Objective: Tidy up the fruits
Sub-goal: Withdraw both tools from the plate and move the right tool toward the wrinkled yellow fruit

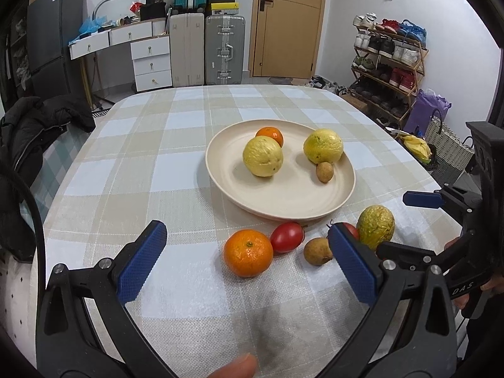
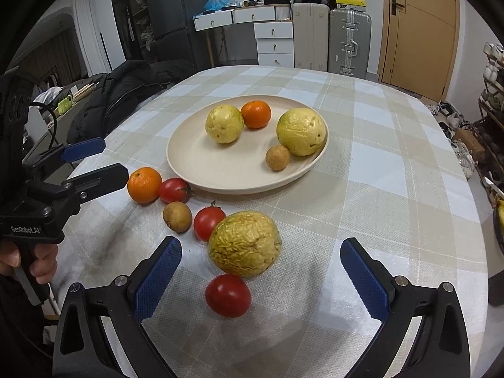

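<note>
Fruits: nine pieces show in the right wrist view, four on the plate (image 2: pixel 189 170) and five on the surface (image 2: pixel 393 163) in front of it.
Plate: cream, round, shallow; it rests on the checked cloth near the middle of the surface.
On the plate: two yellow wrinkled fruits (image 2: pixel 224 123) (image 2: pixel 301 131), a small orange (image 2: pixel 255 114) behind them, and a small brown fruit (image 2: pixel 277 157) touching the right-hand yellow one.
Off the plate: an orange (image 2: pixel 144 185) touching a tomato (image 2: pixel 174 190), a second brown fruit (image 2: pixel 177 216), a second tomato (image 2: pixel 208 222), a large wrinkled yellow-green fruit (image 2: pixel 245 243), and a third tomato (image 2: pixel 228 295) nearest the camera.
Left hand-held gripper (image 1: pixel 249 260): jaws wide apart, holding nothing; the loose orange (image 1: pixel 248 252) sits between the blue pads, untouched.
Right hand-held gripper (image 2: pixel 261 278): jaws wide apart, holding nothing; the wrinkled yellow-green fruit and the nearest tomato lie between its pads, touching neither.
Hidden in left wrist view: the right-side pad (image 1: pixel 352 264) covers most of one tomato (image 1: pixel 351 230); the third tomato does not show at all.
Cut off: a fingertip (image 1: pixel 234 367) at the bottom edge of the left wrist view; a hand (image 2: pixel 31 261) on the left tool's grip at the edge of the right wrist view.
Hard to make out: a grey smudge on the cloth near the left tool, shadow or stain, cannot tell which.
</note>
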